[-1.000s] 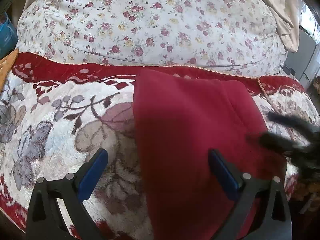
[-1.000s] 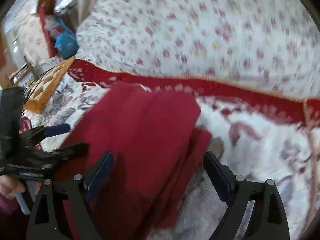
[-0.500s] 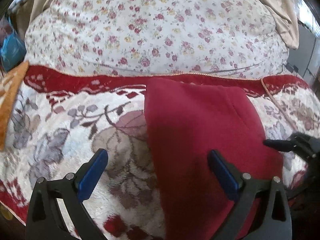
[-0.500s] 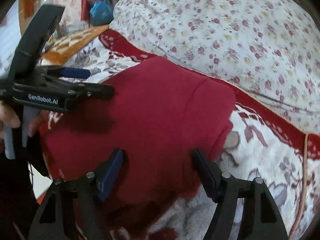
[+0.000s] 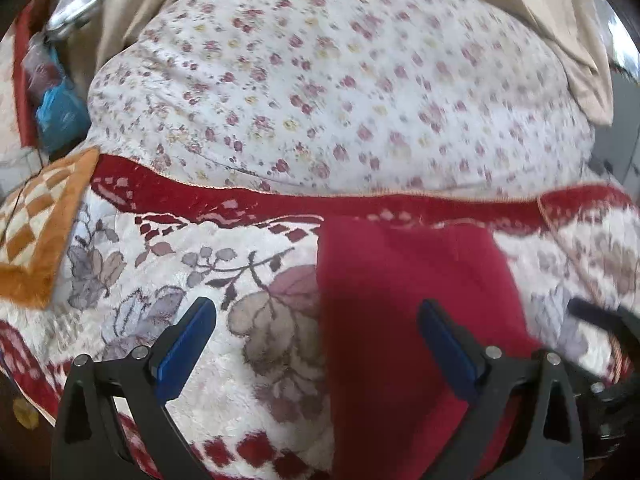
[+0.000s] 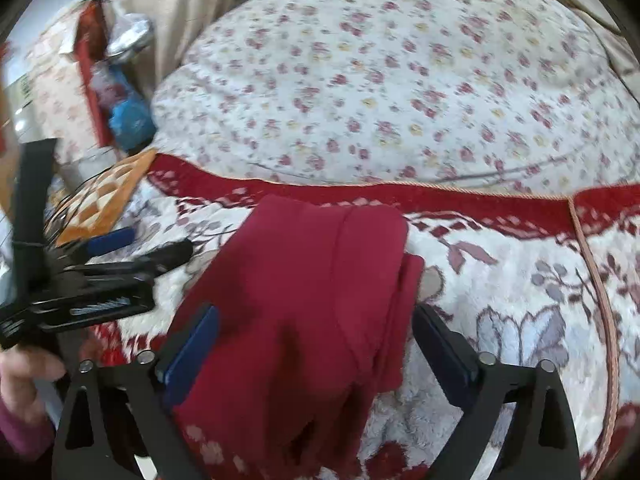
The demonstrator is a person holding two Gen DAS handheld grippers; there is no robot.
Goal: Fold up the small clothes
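A dark red garment (image 5: pixel 408 320) lies folded into a long strip on a white and red floral blanket (image 5: pixel 168 280). It also shows in the right wrist view (image 6: pixel 304 300), with a second layer sticking out on its right side. My left gripper (image 5: pixel 316 340) is open and empty, its right finger above the garment's left half. My right gripper (image 6: pixel 316 344) is open and empty, held over the garment's near end. The left gripper also shows in the right wrist view (image 6: pixel 132 248), to the left of the garment.
A big floral quilt bundle (image 5: pixel 340 80) lies behind the blanket. An orange checked mat (image 5: pixel 36 232) lies at the left. A blue bag (image 5: pixel 60 112) and clutter sit at the far left. Beige cloth (image 5: pixel 560 20) hangs at the back right.
Both grippers have pulled back from the garment and stay open. The left view has shifted so the garment sits further right. The right gripper now sits squarely over the garment's near end.
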